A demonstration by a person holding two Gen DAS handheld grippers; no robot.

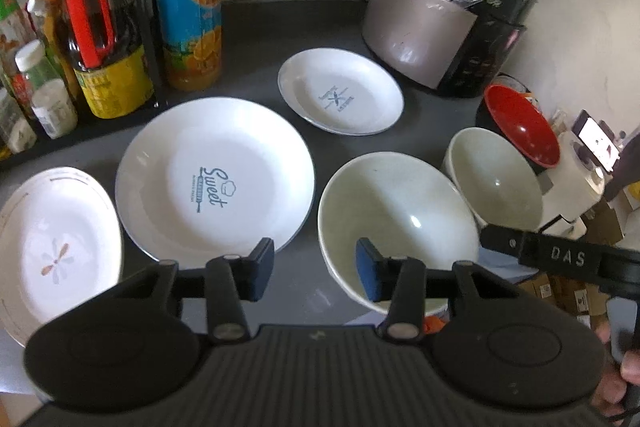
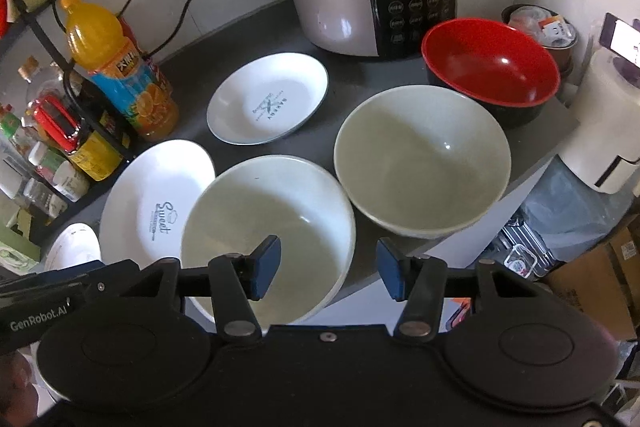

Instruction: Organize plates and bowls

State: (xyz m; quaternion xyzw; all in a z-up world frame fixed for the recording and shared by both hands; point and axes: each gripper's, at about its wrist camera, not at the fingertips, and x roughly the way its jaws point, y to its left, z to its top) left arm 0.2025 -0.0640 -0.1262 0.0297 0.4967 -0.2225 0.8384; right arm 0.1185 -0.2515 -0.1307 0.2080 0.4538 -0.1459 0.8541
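Here, on the dark counter point(image 1: 256, 23), the crockery is laid out in a loose row. Furthest left a flower-patterned plate point(image 1: 56, 247) is seen, its rim just beside the large "Sweet" plate point(image 1: 216, 179). Behind and to the right of that, a smaller "Bakery" plate point(image 1: 340, 93) lies apart. Next comes the near pale bowl point(image 1: 396, 219), then a second pale bowl point(image 1: 496, 175) just beside it, and last a red bowl point(image 1: 520, 123) near the cooker point(image 1: 432, 23).

The left gripper point(image 1: 316, 269) is held partly parted and empty, over the gap between the "Sweet" plate and the near pale bowl; its right pad appears to sit inside that bowl's rim, though contact cannot be told. The right gripper point(image 2: 328, 269) is likewise half parted and grasps nothing, with the same bowl's right rim point(image 2: 344, 255) lying between its pads, not pinched.

All pieces are judged to be glazed ceramic or hard plastic: stiff, smooth, slippery, breakable and fairly heavy for a two-finger pinch. A bowl is best taken by its rim wall, one pad inside and one outside; a plate by its raised lip, kept level so that it cannot slide out.
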